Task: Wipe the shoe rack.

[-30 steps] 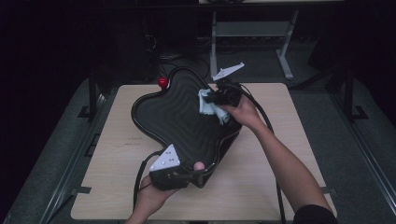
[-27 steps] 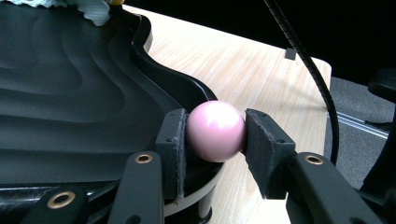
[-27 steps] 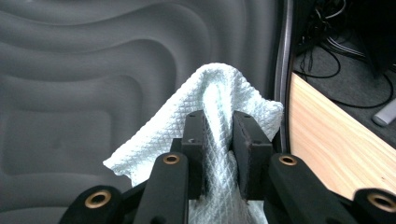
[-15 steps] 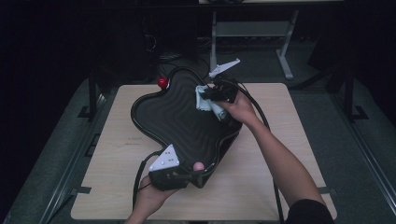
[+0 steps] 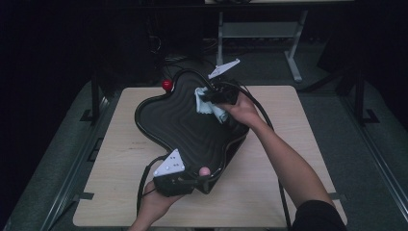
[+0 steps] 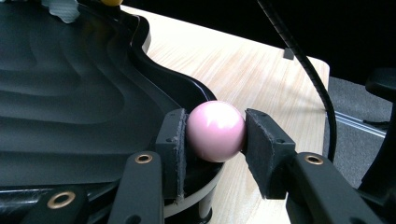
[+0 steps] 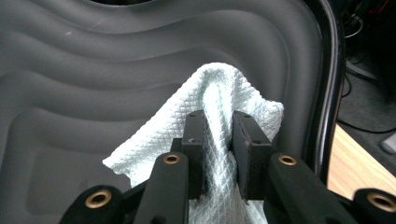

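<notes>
A pale blue waffle-weave cloth point(image 7: 219, 140) is pinched by the right hand-held gripper point(image 7: 218, 133) against the black, wavy-ribbed plastic tray point(image 5: 178, 125) on the wooden tabletop point(image 5: 120, 144); a glossy pink ball point(image 6: 215, 130) at the tray's near rim is clamped by the left hand-held gripper point(image 6: 212, 140)

A dim lab or test workspace: a pale wood-topped table point(image 5: 288, 192) stands on grey carpeted floor point(image 5: 365, 159), with darkness closing in on all sides. Behind it, the metal legs of another desk point(image 5: 293, 57) rise beside a tangle of cables point(image 5: 166, 53) on the floor. Black frame struts point(image 5: 358, 96) flank the table, and tape tabs point(image 5: 82, 196) mark its edges, signs of a fixed recording rig.
</notes>
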Motion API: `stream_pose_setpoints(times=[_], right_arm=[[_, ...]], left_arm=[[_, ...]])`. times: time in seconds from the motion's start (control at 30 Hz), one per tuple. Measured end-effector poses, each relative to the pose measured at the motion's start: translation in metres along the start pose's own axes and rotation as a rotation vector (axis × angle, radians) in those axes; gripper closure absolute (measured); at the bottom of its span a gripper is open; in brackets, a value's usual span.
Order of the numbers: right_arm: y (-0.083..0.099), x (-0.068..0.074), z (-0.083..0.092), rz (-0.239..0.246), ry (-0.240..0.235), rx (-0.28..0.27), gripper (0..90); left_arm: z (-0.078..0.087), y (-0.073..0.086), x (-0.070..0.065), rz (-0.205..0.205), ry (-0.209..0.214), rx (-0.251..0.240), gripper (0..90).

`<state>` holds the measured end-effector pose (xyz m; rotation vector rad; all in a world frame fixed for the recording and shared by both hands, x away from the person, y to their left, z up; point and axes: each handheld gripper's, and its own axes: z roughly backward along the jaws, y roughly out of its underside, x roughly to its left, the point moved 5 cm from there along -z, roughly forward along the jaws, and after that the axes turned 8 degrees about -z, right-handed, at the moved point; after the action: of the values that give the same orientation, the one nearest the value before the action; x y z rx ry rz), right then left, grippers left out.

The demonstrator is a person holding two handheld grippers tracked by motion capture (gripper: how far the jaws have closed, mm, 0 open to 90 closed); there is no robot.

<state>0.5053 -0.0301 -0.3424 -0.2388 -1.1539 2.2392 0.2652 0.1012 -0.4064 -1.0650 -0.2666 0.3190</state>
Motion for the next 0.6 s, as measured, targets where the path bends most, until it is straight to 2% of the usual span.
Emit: stream_pose_setpoints(times=[0.07,0.13,0.2,0.27,0.3,0.33,0.37,0.43,0.47,0.53,0.6], right_arm=[[-0.002,-0.013,0.000,-0.033,0.034,-0.007,75.9],[-0.002,-0.019,-0.001,-0.086,0.013,-0.014,75.9],[-0.003,-0.013,-0.002,-0.052,0.030,-0.012,75.8],[-0.005,-0.001,-0.004,-0.012,-0.005,-0.011,75.8],[-0.006,0.001,-0.005,0.009,0.002,-0.013,75.9],[-0.008,0.000,-0.005,0.006,-0.001,-0.011,75.9],[-0.009,-0.006,-0.006,-0.022,0.001,-0.016,75.9],[-0.010,-0.016,-0.005,-0.044,0.035,-0.010,76.0],[-0.011,-0.018,-0.006,-0.065,0.022,-0.010,75.9],[-0.012,-0.011,-0.007,-0.027,0.045,-0.005,75.7],[-0.014,-0.001,-0.008,0.011,0.015,-0.002,75.8]], left_arm=[[0.000,0.000,0.000,0.001,0.002,-0.001,60.1],[0.000,0.000,0.000,0.001,0.001,0.001,60.1],[0.000,0.000,0.000,0.001,0.001,0.001,60.1],[0.000,0.000,0.000,0.001,0.000,0.000,60.1],[0.000,0.000,0.000,0.002,0.001,0.000,60.1],[0.000,0.000,0.000,0.002,0.001,0.001,60.1],[0.000,0.000,0.000,0.001,0.001,0.002,60.1],[0.000,0.000,0.000,0.001,0.003,0.001,60.1],[0.000,0.000,0.000,0.001,0.004,0.003,60.1],[0.000,0.000,0.000,0.001,0.005,0.002,60.1],[0.000,0.000,0.000,0.000,0.005,0.001,60.1]])
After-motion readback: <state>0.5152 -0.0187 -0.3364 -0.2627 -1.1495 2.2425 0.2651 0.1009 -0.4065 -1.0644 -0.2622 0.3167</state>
